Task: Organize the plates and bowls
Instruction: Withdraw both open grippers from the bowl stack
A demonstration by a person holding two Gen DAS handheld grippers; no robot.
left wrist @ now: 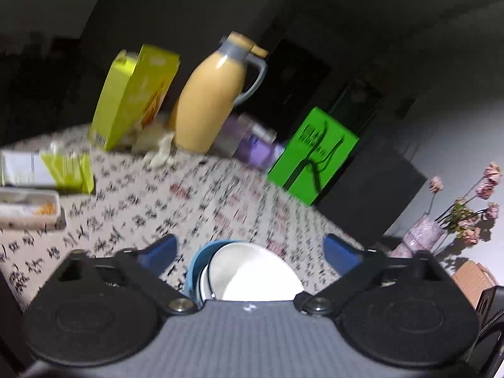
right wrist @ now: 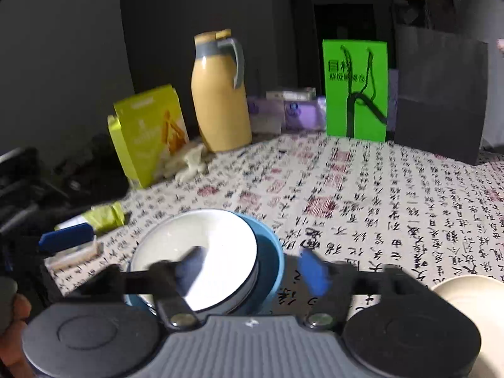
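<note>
In the left wrist view, the left tongs (left wrist: 249, 250) are standing wide apart at the bottom of the frame, gripping nothing, with their blue fingertips (left wrist: 160, 249) hanging over the calligraphy-printed worktop (left wrist: 189, 195). Between them, at bottom centre, a white bowl (left wrist: 255, 271) is sitting tilted inside a blue bowl (left wrist: 195, 267), both partly hidden by the tool's body.

In the right wrist view, the right tongs (right wrist: 252, 267) are also spread apart and holding nothing. Their left fingertip is hanging in front of the white bowl (right wrist: 201, 245), blurred; whether it is touching is not clear. The right fingertip is showing just right of the blue bowl (right wrist: 271, 264). A cream dish (right wrist: 466, 289) is peeking in at the lower right edge.

Along the far side of the worktop a yellow box (right wrist: 148, 132), a mustard thermos jug (right wrist: 220, 94), purple packets (right wrist: 299, 113), a green bag (right wrist: 356, 91) and a black bag (right wrist: 441, 100) are standing. In the left wrist view, a vase of pink flowers (left wrist: 466, 214) is showing at the right edge.
</note>
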